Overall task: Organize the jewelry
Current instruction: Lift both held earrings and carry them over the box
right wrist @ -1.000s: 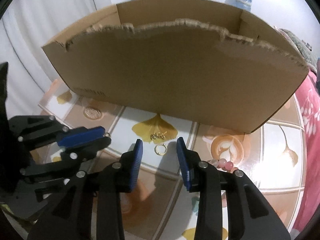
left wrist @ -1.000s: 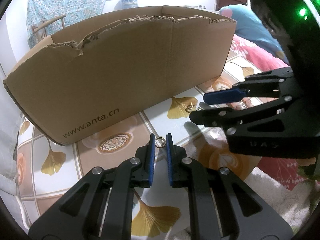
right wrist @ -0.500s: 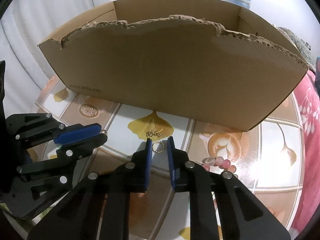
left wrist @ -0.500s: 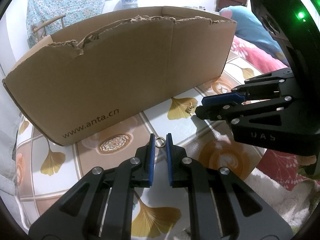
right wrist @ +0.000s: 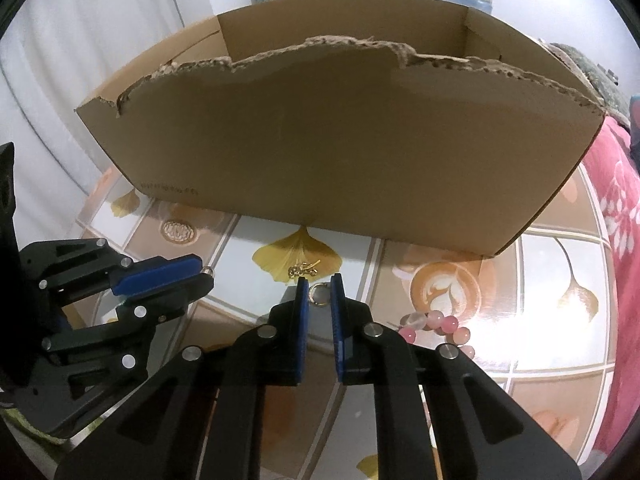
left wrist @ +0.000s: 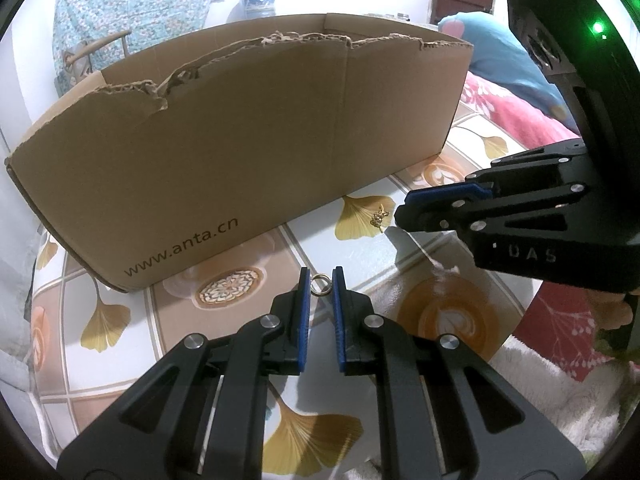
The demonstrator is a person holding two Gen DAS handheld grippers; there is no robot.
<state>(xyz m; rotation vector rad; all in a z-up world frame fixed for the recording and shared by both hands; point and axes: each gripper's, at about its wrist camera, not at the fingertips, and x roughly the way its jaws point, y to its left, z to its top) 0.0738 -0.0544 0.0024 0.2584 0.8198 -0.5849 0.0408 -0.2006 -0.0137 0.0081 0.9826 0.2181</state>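
Observation:
My left gripper is shut on a small gold ring held between its fingertips, just above the patterned tabletop. It shows at the left of the right wrist view. My right gripper is shut on a second gold ring, and shows at the right of the left wrist view. A small gold chain piece lies on a yellow ginkgo leaf print just ahead of it, also in the left wrist view. A pink bead bracelet lies right of the right gripper.
A large open cardboard box with a torn top edge stands across the table behind both grippers, also in the right wrist view. A pink floral blanket lies to the right. White fluffy cloth lies at the near right.
My right gripper went from wide open to shut around the second gold ring and moved slightly forward toward the chain piece. The left gripper stayed still with its ring.

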